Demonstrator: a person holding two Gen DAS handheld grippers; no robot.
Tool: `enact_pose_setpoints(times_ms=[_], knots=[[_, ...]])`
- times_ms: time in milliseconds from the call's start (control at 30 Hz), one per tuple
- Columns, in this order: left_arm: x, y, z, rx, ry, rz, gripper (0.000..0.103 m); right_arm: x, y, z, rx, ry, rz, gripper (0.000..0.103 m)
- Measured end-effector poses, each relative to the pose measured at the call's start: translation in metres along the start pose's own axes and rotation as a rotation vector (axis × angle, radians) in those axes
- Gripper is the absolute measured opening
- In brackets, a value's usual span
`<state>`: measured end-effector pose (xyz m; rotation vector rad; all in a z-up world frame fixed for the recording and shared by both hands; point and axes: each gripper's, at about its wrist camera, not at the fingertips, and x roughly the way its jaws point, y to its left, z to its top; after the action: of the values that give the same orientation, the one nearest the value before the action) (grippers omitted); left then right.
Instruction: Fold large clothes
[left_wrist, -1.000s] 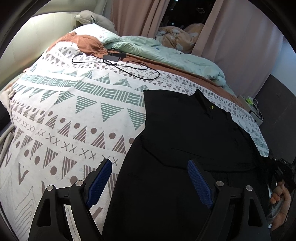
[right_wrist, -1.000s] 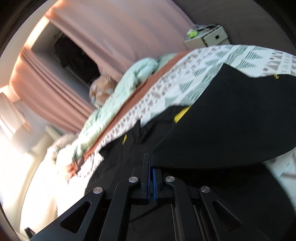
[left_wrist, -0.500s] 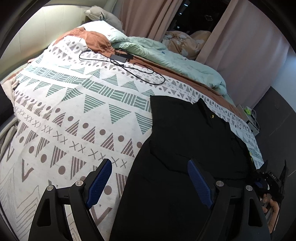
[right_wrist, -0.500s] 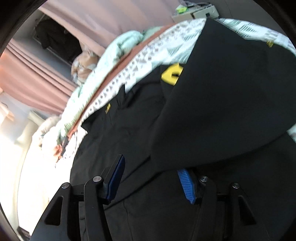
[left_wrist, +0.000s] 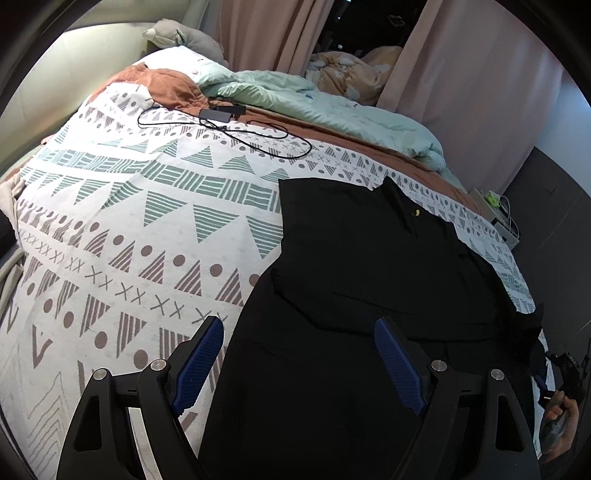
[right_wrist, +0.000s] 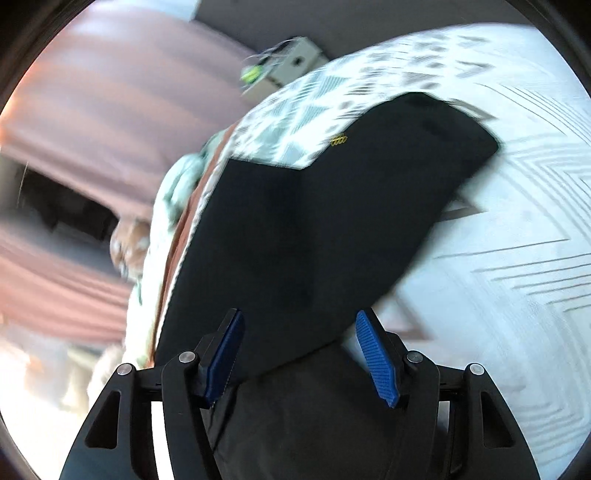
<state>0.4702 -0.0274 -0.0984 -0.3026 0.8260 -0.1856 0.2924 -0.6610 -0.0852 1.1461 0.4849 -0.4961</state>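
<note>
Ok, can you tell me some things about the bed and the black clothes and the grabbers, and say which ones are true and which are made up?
1. The black garment lies spread on the patterned bedspread. True.
2. The left gripper is clamped shut on the cloth. False: its jaws stand wide apart and pinch nothing.
3. A black cable lies on the bedspread, far from the garment. True.
4. The right gripper is shut tight. False: its jaws have just been opening and stand apart over the black cloth, pressing nothing.
5. The quilt bunched at the far side of the bed is bright red. False: it is pale green.
</note>
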Motion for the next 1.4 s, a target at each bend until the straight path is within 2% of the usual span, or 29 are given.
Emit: enact_pose_setpoints(times_ms=[200,433,500,567,633,733,833,867,1167,1300,1400], knots=[[0.010,-0.014,-0.003,0.013,0.001,0.004,0.085,-0.009,-0.050,0.005,0.226,0.027,0.059,0.064],[0.016,-0.020,-0.003,0.028,-0.015,0.030,0.085,0.009,-0.042,0.015,0.215,-0.033,0.070,0.061],[0.013,-0.018,-0.001,0.017,-0.036,0.037,0.085,0.013,-0.041,0.021,0.198,-0.063,0.050,0.051],[0.011,-0.014,-0.001,0.002,-0.051,0.040,0.085,0.017,-0.044,0.026,0.198,-0.076,0.034,0.029],[0.010,-0.009,0.000,-0.013,-0.056,0.042,0.085,0.018,-0.048,0.027,0.209,-0.079,0.041,0.017],[0.008,-0.002,0.001,-0.027,-0.060,0.049,0.085,0.018,-0.047,0.027,0.207,-0.090,0.072,0.011],[0.005,0.004,0.002,-0.031,-0.068,0.047,0.085,0.009,-0.041,0.025,0.225,-0.097,0.173,0.007],[0.003,0.005,0.002,-0.029,-0.070,0.045,0.085,0.004,-0.034,0.024,0.210,-0.104,0.216,0.006],[-0.006,0.017,0.003,-0.022,-0.069,-0.015,0.085,-0.044,0.070,-0.010,-0.029,-0.157,0.388,0.006],[-0.014,0.029,0.007,-0.023,-0.078,-0.038,0.085,-0.055,0.136,-0.043,-0.179,-0.163,0.440,0.006],[-0.020,0.039,0.009,-0.019,-0.091,-0.027,0.085,-0.052,0.181,-0.072,-0.272,-0.144,0.462,0.006]])
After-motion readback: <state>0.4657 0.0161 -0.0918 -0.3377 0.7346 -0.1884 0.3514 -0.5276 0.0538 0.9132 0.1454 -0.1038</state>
